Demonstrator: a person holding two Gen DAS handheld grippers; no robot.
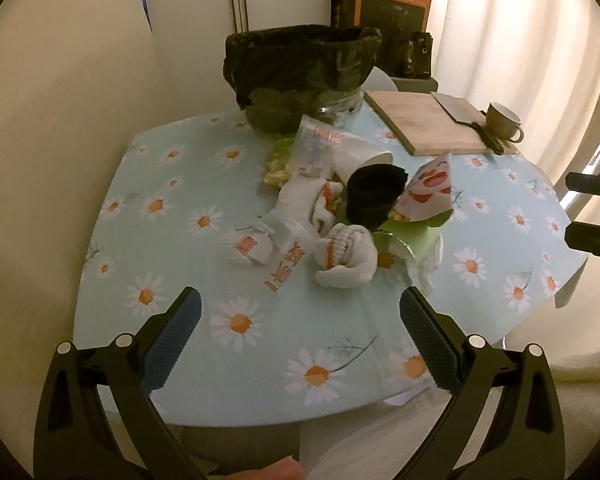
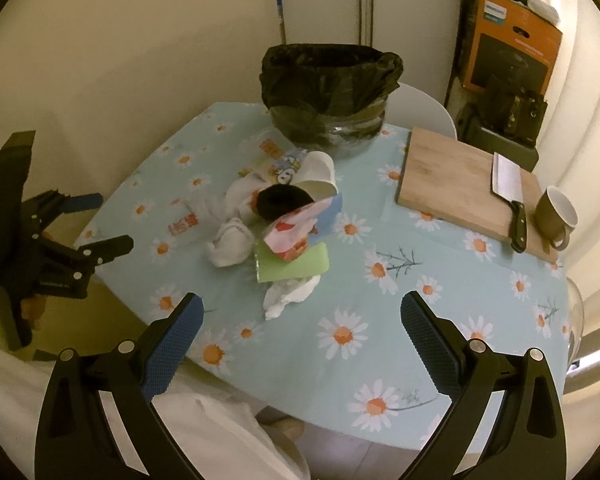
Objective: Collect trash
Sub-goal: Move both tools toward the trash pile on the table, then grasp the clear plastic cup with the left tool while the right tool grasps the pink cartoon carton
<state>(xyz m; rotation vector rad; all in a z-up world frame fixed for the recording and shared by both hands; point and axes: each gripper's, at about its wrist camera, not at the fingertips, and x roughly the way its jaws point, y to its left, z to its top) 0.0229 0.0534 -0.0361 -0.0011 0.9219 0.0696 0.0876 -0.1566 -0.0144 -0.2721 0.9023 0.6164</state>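
Observation:
A pile of trash lies mid-table: a tipped white paper cup, a black cup, crumpled white wrappers, a smiley-print packet, a green paper and a white tissue. A bin with a black liner stands at the far table edge. My left gripper is open and empty, above the near table edge. My right gripper is open and empty, short of the tissue.
A wooden cutting board with a cleaver and an olive mug sit at the right. The daisy tablecloth covers the table. A white chair back and an orange box stand behind, by a wall and curtain.

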